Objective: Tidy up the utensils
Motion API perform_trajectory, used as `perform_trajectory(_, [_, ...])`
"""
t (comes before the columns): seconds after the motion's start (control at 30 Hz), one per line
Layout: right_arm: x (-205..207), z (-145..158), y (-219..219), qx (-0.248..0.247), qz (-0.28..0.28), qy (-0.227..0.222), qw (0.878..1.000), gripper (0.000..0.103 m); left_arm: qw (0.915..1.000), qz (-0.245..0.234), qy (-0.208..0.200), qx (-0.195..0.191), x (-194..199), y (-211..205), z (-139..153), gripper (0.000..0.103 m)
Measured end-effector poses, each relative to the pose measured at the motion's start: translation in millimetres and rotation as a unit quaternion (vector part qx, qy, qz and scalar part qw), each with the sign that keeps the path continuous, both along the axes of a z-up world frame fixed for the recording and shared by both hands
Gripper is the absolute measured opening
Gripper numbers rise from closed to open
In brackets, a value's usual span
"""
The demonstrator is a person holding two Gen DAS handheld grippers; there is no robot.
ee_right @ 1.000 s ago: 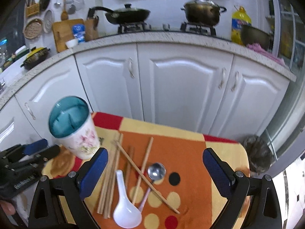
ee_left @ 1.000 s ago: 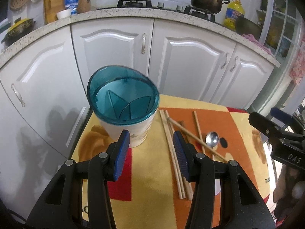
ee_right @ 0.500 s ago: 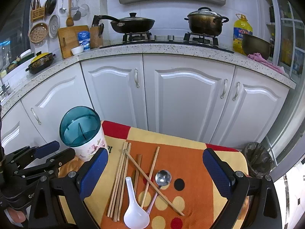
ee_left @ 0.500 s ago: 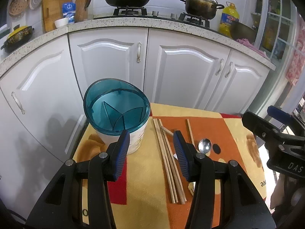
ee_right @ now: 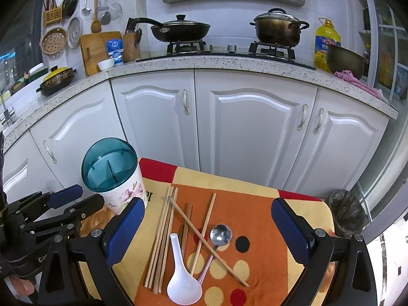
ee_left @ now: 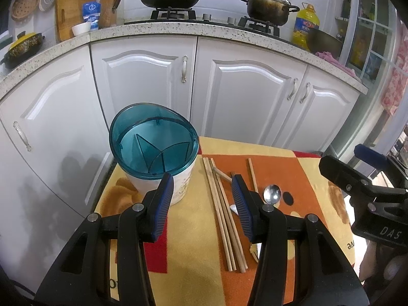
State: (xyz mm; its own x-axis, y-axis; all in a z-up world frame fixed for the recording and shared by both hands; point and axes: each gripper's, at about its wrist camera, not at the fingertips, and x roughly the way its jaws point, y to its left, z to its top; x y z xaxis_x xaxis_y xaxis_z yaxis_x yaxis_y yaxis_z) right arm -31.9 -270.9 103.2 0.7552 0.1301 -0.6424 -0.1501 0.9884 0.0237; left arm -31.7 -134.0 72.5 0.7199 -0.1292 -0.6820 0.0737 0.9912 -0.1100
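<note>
— Hovering near, both claws? 
— Yes: left claw and right claw gape, holding nothing. 
— Utensils? 
— White soup spoon, metal spoon, chopsticks mid-desk; teal-rimmed holder far left.

"DAS" on the right claw, other print unreadable

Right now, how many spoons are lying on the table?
2. The white ceramic spoon lies near the front edge beside the bundled chopsticks; the metal spoon lies just right of it, under a crossing chopstick. None seems hidden.
</note>
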Motion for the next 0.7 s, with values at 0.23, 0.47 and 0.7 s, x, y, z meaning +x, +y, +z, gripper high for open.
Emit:
perform_trajectory(0.23, [0.1, -3.3, 2.7, -0.002, 0.007, 0.006, 1.0, 0.099, 1.0, 0.0, 0.003, 0.0, 1.3, 1.3, -1.6, 0.047])
perform_trajectory(0.47, [3.3, -6.6, 2.3, -0.004, 0.009, 0.014, 1.0, 0.099, 1.0, 0.001, 0.008, -0.002, 2.6, 2.6, -5.1, 0.047])
perform_trajectory(0.7, [5.7, -9.9, 2.2, -0.006, 0.012, 0.021, 1.0, 0.099, 0.9999, -0.002, 0.013, -0.006, 4.8, 3.6, -8.8, 0.047])
